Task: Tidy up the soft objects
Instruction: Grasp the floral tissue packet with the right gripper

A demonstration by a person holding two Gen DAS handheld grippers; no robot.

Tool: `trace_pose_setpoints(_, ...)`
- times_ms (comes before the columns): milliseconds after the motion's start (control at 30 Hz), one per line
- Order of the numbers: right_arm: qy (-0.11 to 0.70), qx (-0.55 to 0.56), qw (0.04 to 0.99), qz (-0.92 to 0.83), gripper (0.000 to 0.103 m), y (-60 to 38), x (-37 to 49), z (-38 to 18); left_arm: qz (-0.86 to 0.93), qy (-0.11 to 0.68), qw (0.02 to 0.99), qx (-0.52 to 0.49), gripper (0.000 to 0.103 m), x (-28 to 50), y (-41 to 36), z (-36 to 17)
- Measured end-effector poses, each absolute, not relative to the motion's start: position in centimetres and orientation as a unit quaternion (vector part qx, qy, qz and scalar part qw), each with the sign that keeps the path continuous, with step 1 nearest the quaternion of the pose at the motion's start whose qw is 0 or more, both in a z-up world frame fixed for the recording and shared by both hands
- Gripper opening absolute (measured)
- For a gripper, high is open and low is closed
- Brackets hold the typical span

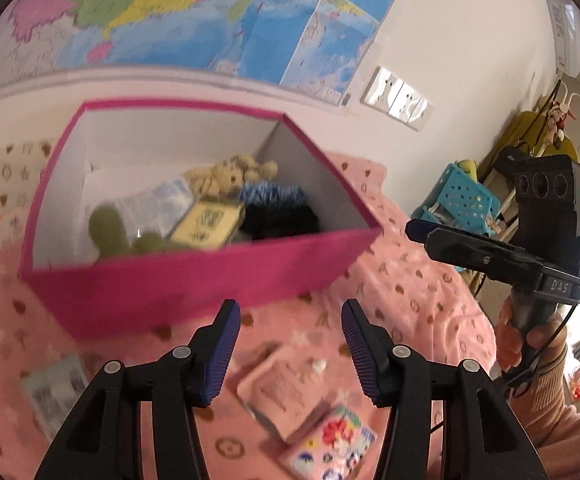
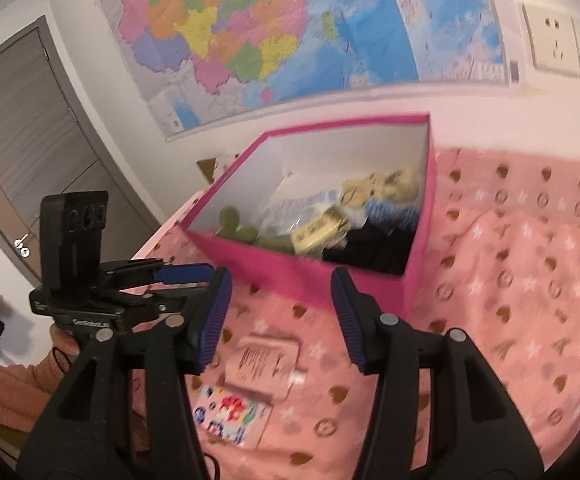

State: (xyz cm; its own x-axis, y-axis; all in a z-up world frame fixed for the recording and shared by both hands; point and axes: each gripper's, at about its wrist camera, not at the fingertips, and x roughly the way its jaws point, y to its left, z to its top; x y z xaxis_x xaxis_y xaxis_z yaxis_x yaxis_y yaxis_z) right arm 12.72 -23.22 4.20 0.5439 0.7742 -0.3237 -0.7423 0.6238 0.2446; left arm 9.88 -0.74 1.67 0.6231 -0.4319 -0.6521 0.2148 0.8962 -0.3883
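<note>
Both tools are partly open and empty: the left tool [image 1: 290, 344] and right tool [image 2: 282, 320] hover over a pink packet [image 1: 286, 392] and a sticker-print pouch [image 1: 330, 448] not yet put away on the pink bed blanket [image 2: 510, 280]. Beyond, the magenta box [image 1: 194, 280] already holds a teddy bear [image 1: 226, 178], green plush and dark knitwear. A map [image 2: 250, 40] hangs on the wall.

A home bedroom: a bed with a pink patterned blanket [image 2: 530, 280], a colourful wall map [image 2: 250, 40] above it, wall sockets [image 2: 562, 40], a grey door [image 2: 30, 152], and an air conditioner [image 1: 566, 36].
</note>
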Motion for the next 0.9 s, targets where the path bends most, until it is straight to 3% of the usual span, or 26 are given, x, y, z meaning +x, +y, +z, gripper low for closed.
trace_pose_setpoints(500,0.305,0.041,0.843,0.441,0.054,-21.0,11.1,-5.2,-0.185,0.453,0.857,-0.159,0.054,4.7,-1.8,-3.3)
trace_pose_setpoints(900,0.333,0.045,0.831,0.443,0.054,-20.1,10.2,-8.4,-0.202,0.488,0.829,-0.184,0.052,2.1,-3.6,-5.8)
